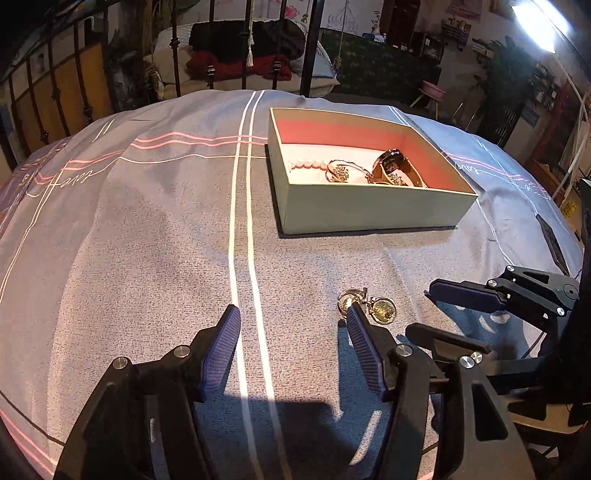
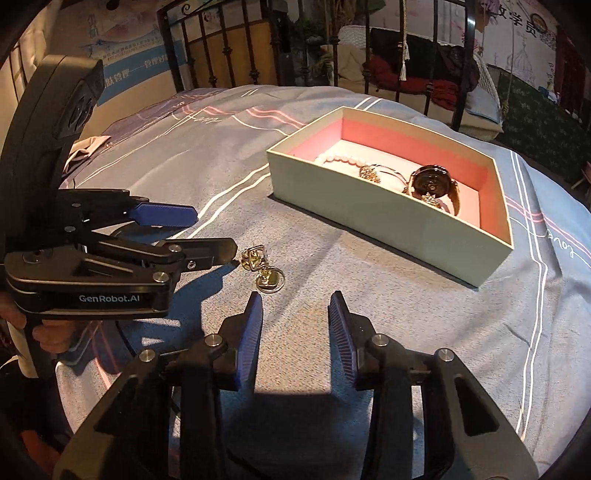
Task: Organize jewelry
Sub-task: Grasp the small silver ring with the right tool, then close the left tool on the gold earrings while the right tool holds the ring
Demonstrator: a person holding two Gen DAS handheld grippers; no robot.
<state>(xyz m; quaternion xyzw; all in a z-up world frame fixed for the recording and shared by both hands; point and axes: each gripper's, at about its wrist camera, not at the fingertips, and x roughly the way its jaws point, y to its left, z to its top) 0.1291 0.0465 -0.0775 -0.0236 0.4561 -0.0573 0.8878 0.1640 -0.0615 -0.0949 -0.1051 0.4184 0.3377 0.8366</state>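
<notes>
Both grippers, left point(image 1: 291, 317) and right point(image 2: 295, 302), jaws wide open, holding nothing. Gold earrings point(image 2: 264, 273) on bed point(image 1: 147, 221), near of box point(image 2: 388, 221).

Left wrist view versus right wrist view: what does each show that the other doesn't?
Only the left wrist view shows a bright ceiling light and a pink stool in the room behind.

Only the right wrist view shows the hand gripping the left gripper's handle and the blue banner on the wall.

Both show the bedspread, the box holding a pearl strand, a watch and gold pieces, the loose gold earrings outside it, and both grippers, left and right, open and empty.
</notes>
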